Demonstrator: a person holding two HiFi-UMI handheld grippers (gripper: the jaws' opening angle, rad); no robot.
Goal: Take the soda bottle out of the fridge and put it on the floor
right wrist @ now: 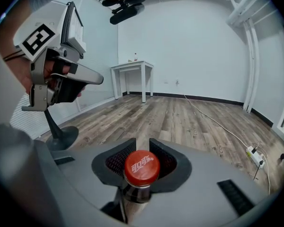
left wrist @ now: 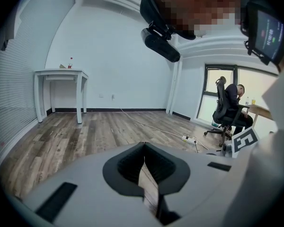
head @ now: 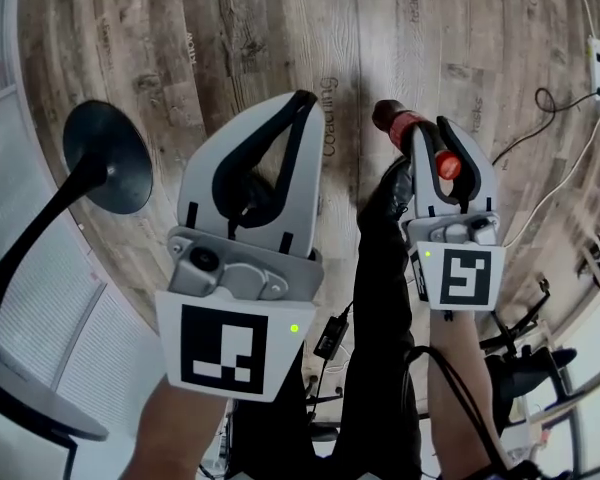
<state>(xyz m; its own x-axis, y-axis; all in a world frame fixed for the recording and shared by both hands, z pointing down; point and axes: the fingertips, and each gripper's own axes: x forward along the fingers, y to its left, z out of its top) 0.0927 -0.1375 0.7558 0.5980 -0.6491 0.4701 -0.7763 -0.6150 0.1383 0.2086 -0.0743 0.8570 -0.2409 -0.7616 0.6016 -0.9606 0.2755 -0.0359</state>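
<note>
Right tool: we pinch the soda bottle at its neck.
Bottle axis: steep, red cap towards us, base down over the floor.
Left tool: pressed together, empty.

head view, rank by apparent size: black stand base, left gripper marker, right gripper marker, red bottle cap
1. left gripper marker
2. black stand base
3. right gripper marker
4. red bottle cap
The markers' difference may be mere nearness to the camera.
</note>
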